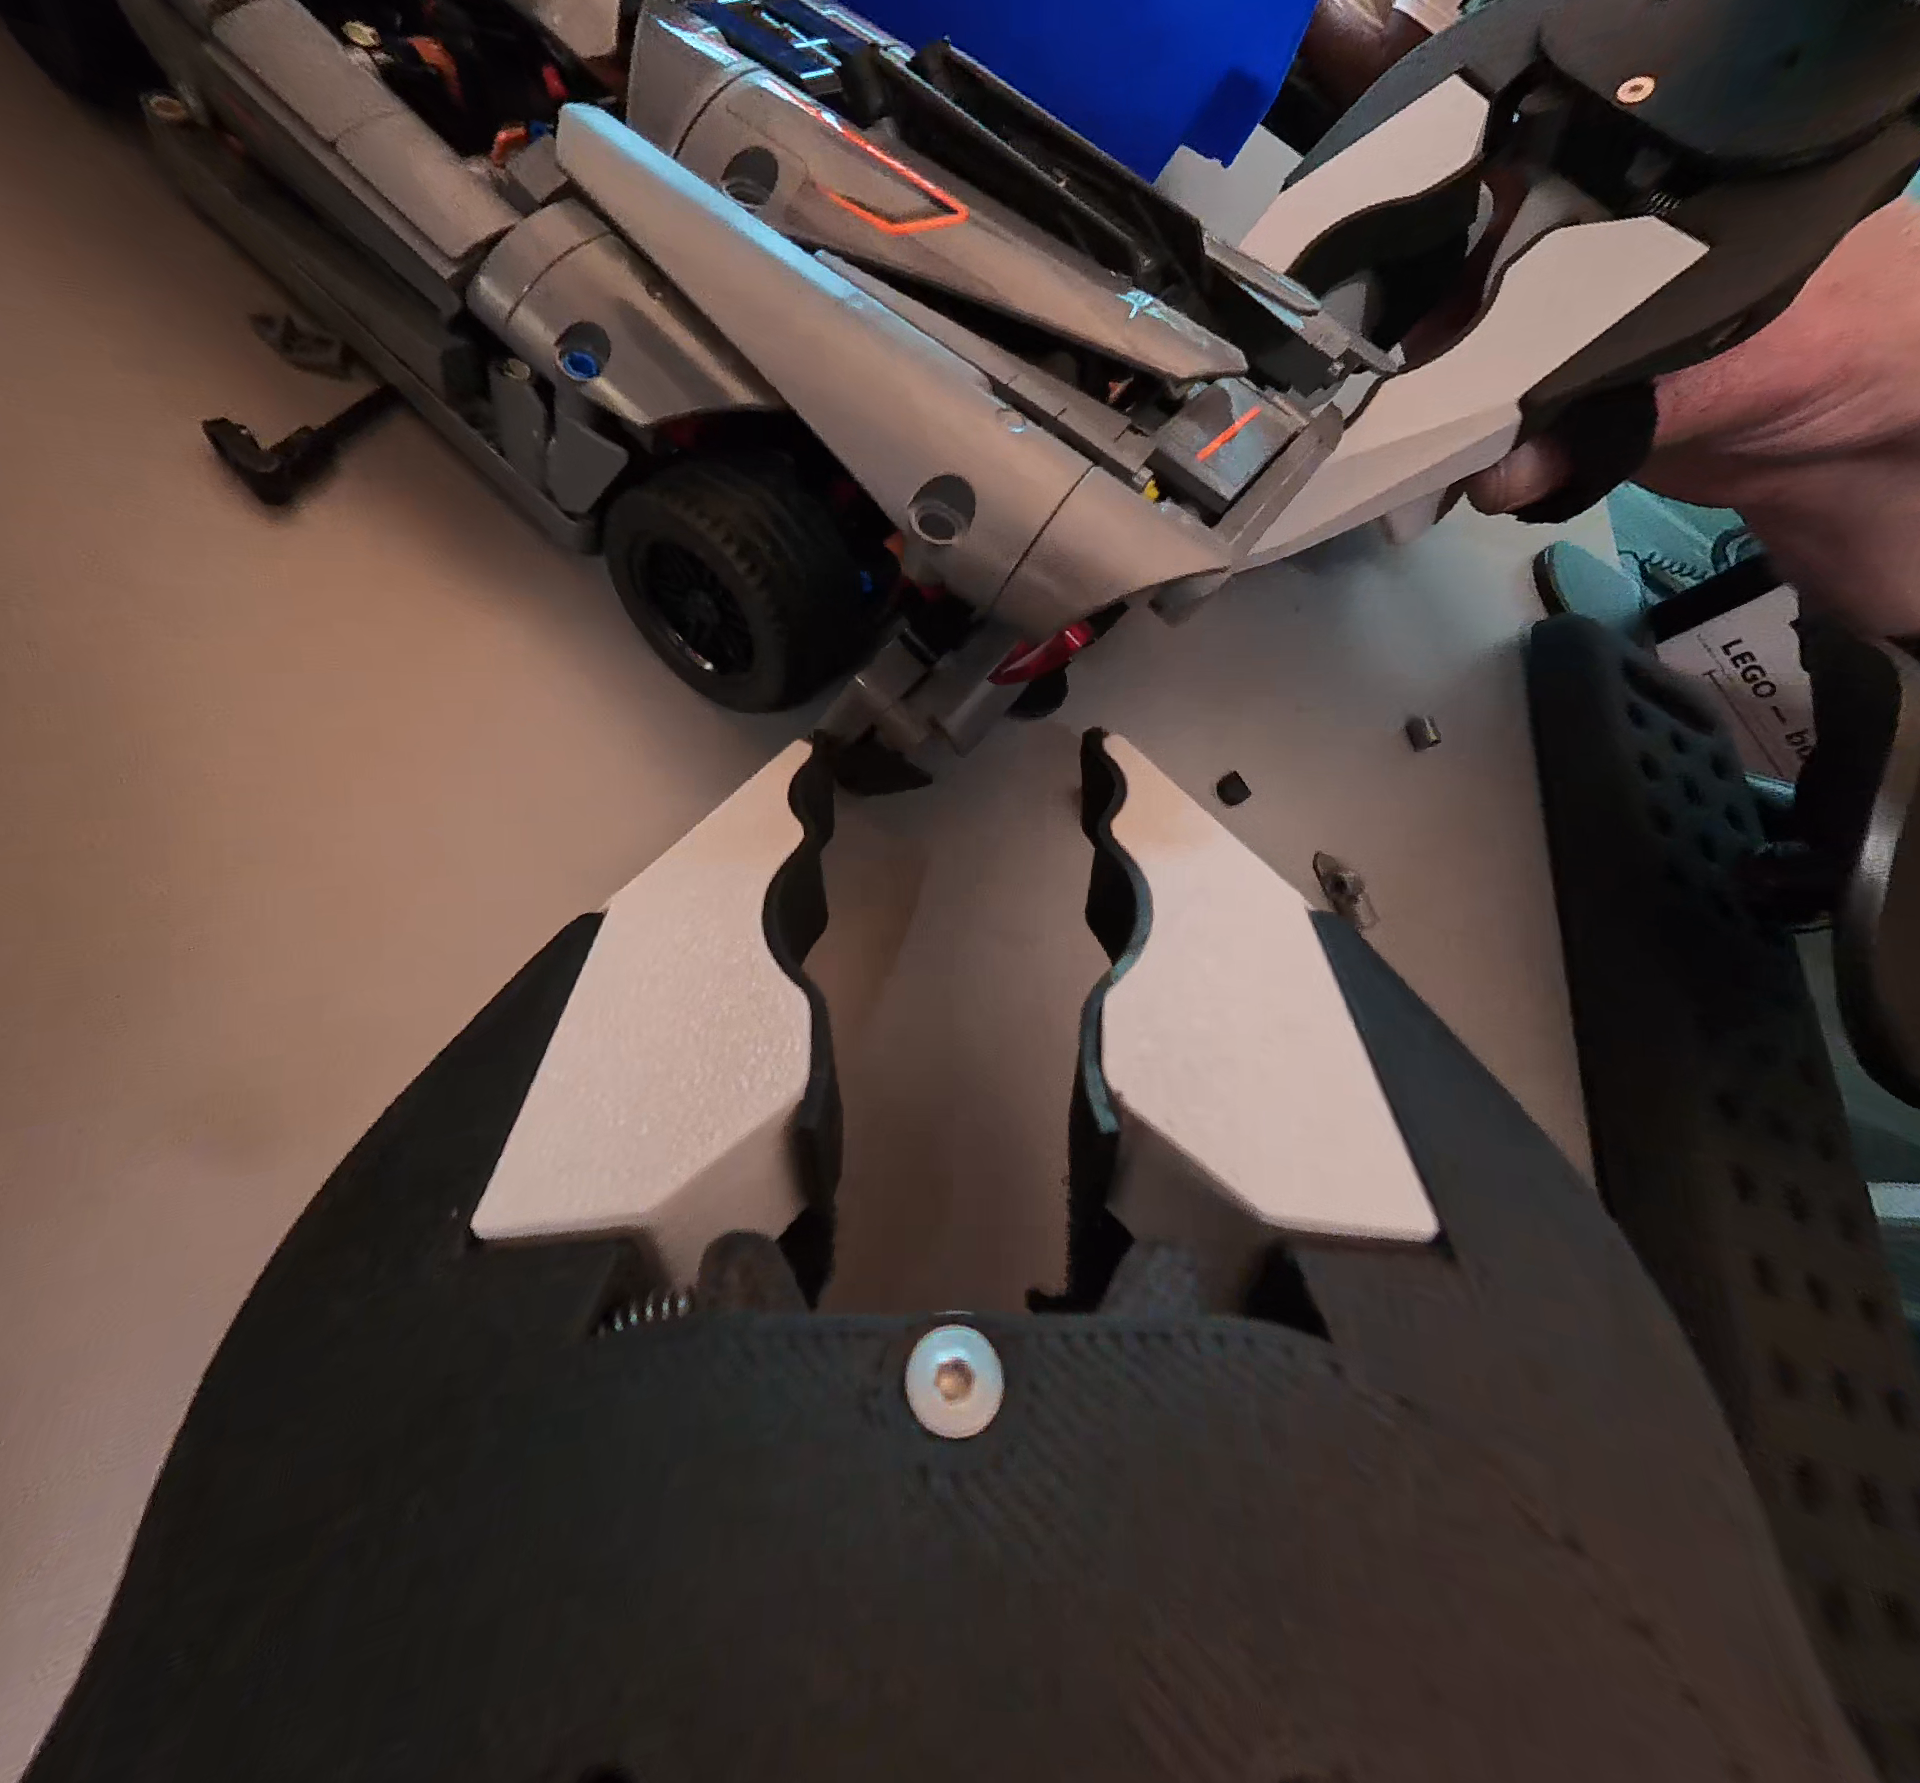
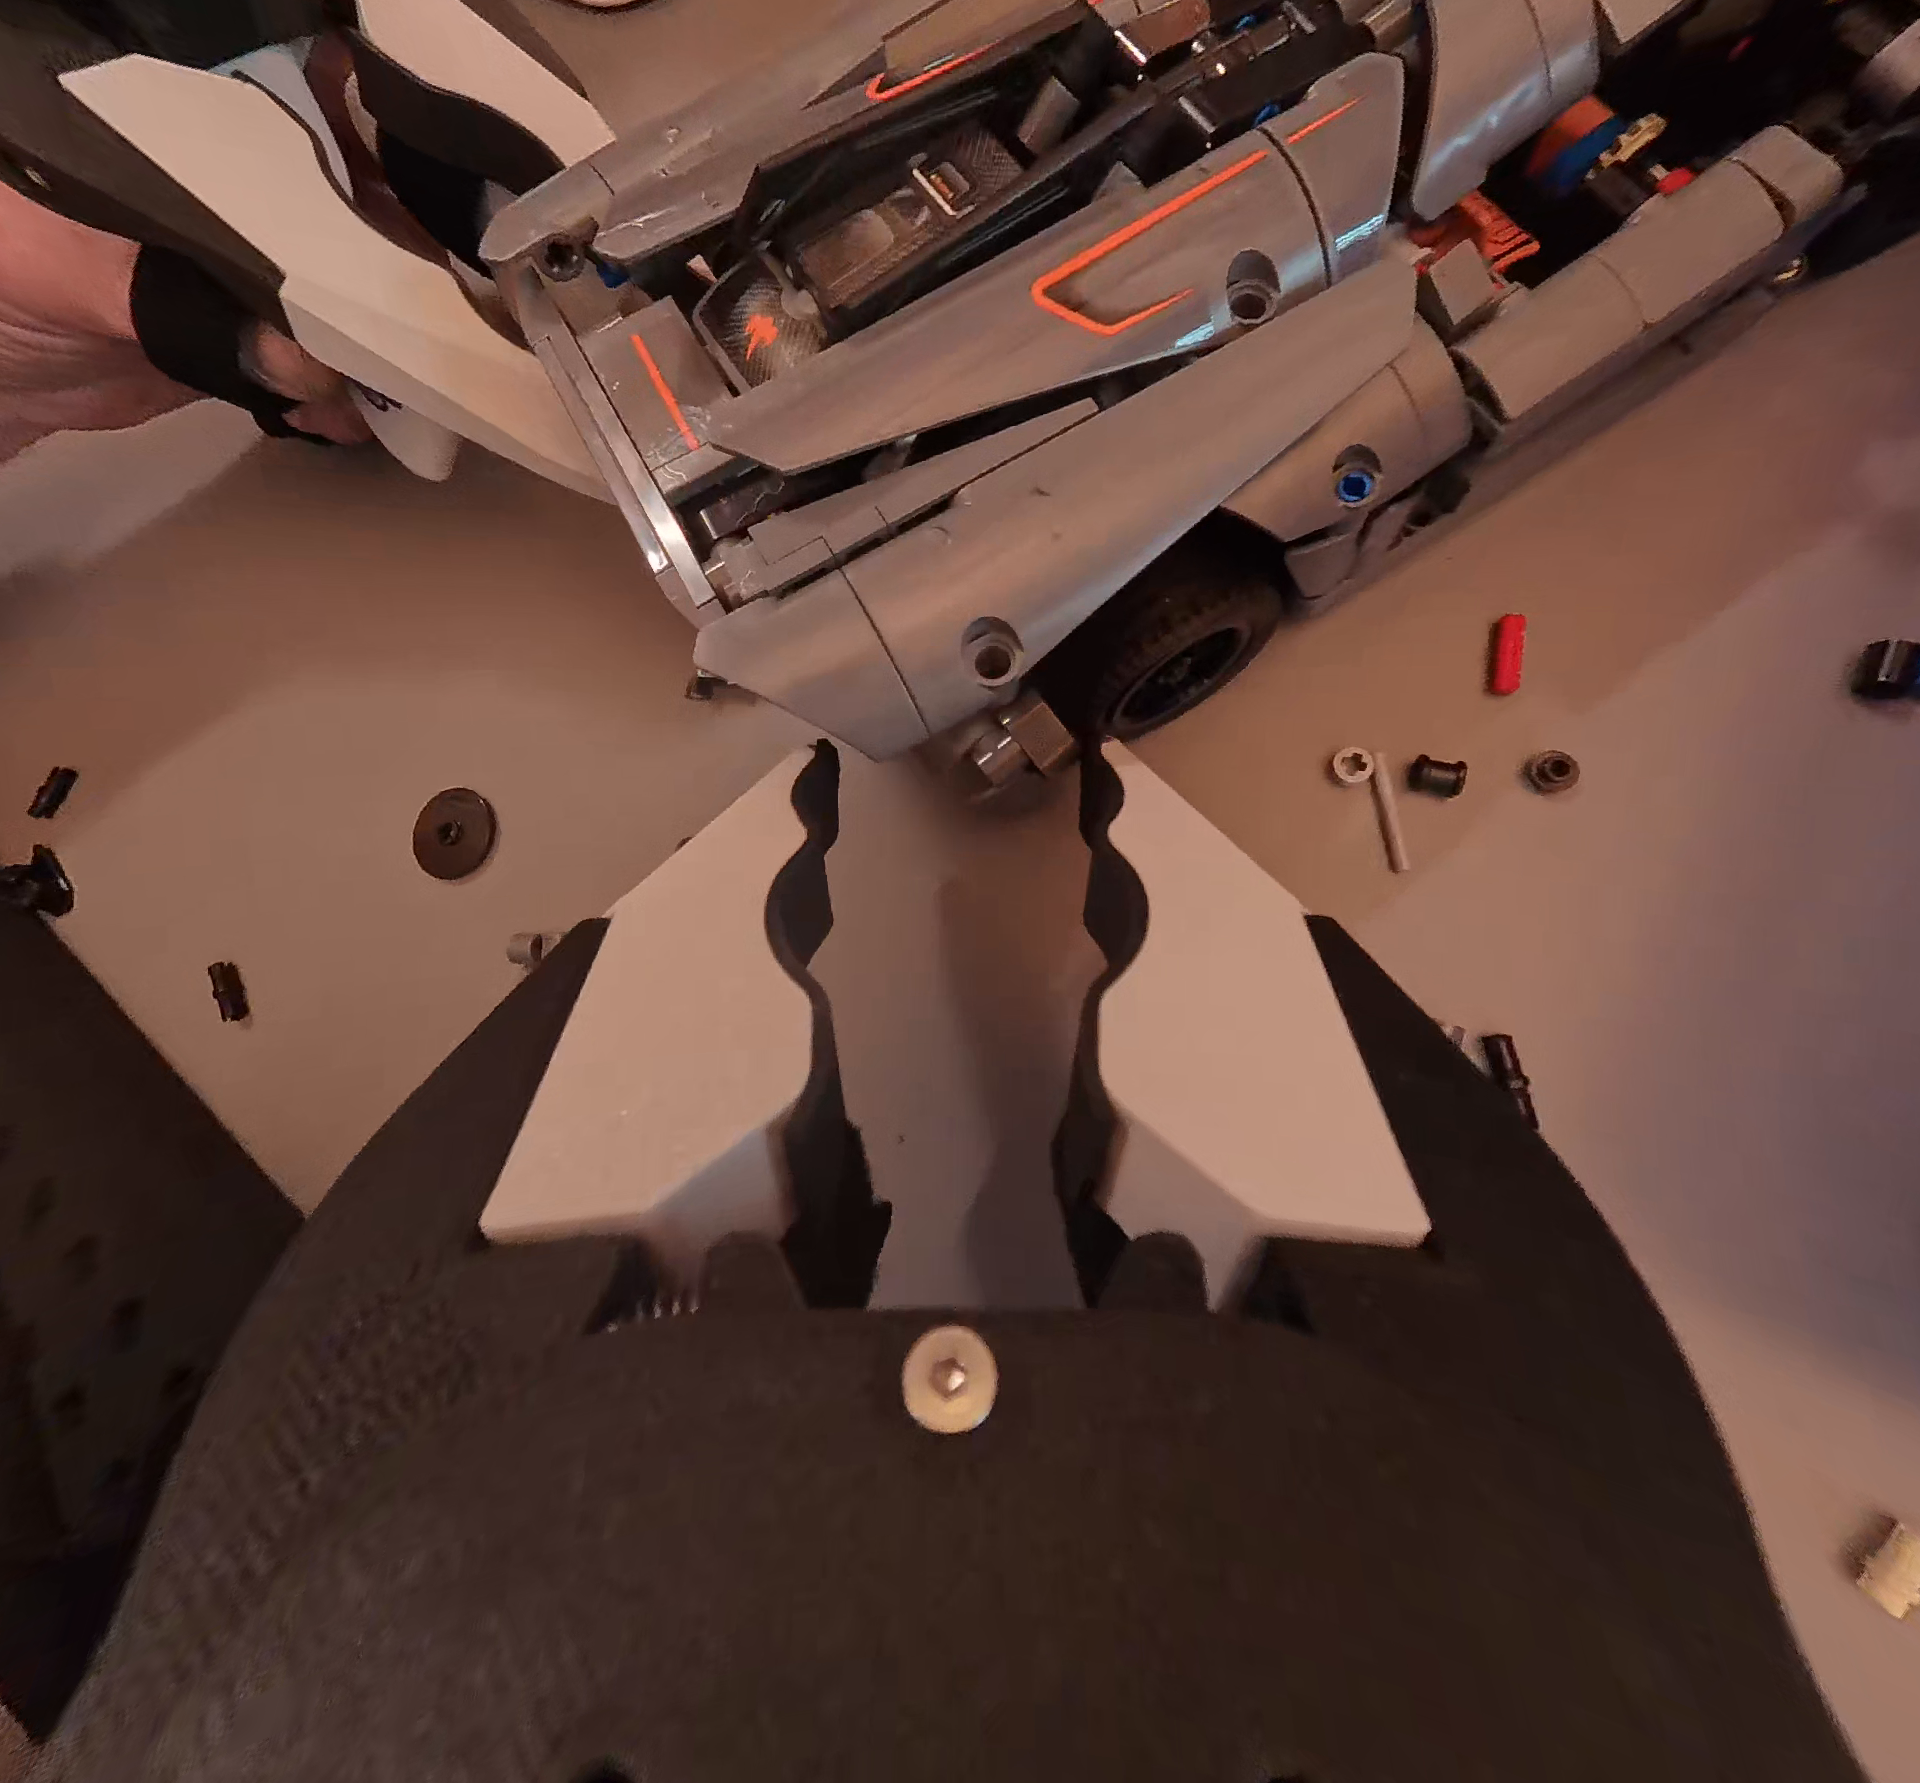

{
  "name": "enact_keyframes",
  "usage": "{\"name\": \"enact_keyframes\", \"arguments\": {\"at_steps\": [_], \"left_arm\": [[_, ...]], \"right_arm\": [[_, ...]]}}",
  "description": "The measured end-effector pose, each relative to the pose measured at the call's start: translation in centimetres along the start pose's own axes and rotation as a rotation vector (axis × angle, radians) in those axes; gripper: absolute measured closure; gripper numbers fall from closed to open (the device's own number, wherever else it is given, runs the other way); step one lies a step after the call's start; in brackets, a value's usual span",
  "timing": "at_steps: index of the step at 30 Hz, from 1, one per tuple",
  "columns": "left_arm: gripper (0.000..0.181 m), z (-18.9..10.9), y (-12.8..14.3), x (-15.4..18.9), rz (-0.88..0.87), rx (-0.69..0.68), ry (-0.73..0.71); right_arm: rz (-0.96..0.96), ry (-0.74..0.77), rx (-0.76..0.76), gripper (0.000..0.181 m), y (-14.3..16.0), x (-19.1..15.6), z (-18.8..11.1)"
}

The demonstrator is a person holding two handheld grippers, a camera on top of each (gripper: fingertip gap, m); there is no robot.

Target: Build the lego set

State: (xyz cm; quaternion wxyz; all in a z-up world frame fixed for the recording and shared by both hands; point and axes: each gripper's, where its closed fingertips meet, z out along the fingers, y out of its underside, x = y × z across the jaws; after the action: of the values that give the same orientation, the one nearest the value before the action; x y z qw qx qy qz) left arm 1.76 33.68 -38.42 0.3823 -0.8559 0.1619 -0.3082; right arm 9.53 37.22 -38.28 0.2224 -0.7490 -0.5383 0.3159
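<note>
A large grey Lego car (image 1: 935, 362) with orange lines stands on the pale table (image 1: 260, 902); it also shows in the right wrist view (image 2: 1091, 528). My left gripper (image 1: 951, 757) is open, its tips at the car's lower end corner next to a black wheel (image 1: 727, 580). It also shows in the right wrist view (image 2: 499, 258), at the car's far end corner. My right gripper (image 2: 956, 757) is open, with a grey stub of the car (image 2: 1018, 746) between its tips. It also shows in the left wrist view (image 1: 1340, 351), fingers apart around the car's end.
Loose parts lie on the table: a red piece (image 2: 1507, 655), a grey axle (image 2: 1382, 808), black bushes (image 2: 1437, 775), a dark disc (image 2: 454, 831), a black angled piece (image 1: 281, 455). A black perforated object (image 1: 1683, 1006) stands at the right edge. A hand (image 1: 1766, 383) holds the right gripper.
</note>
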Motion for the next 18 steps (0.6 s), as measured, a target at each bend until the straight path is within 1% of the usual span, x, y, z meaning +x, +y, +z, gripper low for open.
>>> {"name": "enact_keyframes", "arguments": {"at_steps": [1,5,7,9,13,16,18], "left_arm": [[0.139,0.0,-0.07,-0.2,0.003,0.002,-0.011],[0.143,-0.01,0.14,-0.38,0.037,-0.02,-0.024],[0.148,-0.16,0.12,-0.65,0.055,-0.024,-0.034],[0.153,-0.39,-0.34,-0.9,0.049,0.003,-0.036],[0.15,-0.5,-0.53,-0.64,0.05,0.016,-0.018],[0.149,-0.34,-0.09,-0.68,0.073,-0.009,-0.031],[0.15,-0.33,-0.19,-0.82,0.087,-0.009,-0.044]], "right_arm": [[-0.007,0.014,0.002,0.14,-0.03,0.15,-0.04],[-0.037,0.052,-0.009,0.151,0.11,0.18,0.24],[-0.031,0.031,-0.024,0.154,0.35,-0.31,0.42],[-0.027,0.037,-0.018,0.154,0.19,-0.4,0.41],[-0.047,0.033,-0.024,0.146,0.48,-0.48,0.32],[-0.064,0.049,-0.031,0.14,0.63,-0.13,0.35],[-0.079,0.083,-0.032,0.144,0.61,0.31,0.45]]}}
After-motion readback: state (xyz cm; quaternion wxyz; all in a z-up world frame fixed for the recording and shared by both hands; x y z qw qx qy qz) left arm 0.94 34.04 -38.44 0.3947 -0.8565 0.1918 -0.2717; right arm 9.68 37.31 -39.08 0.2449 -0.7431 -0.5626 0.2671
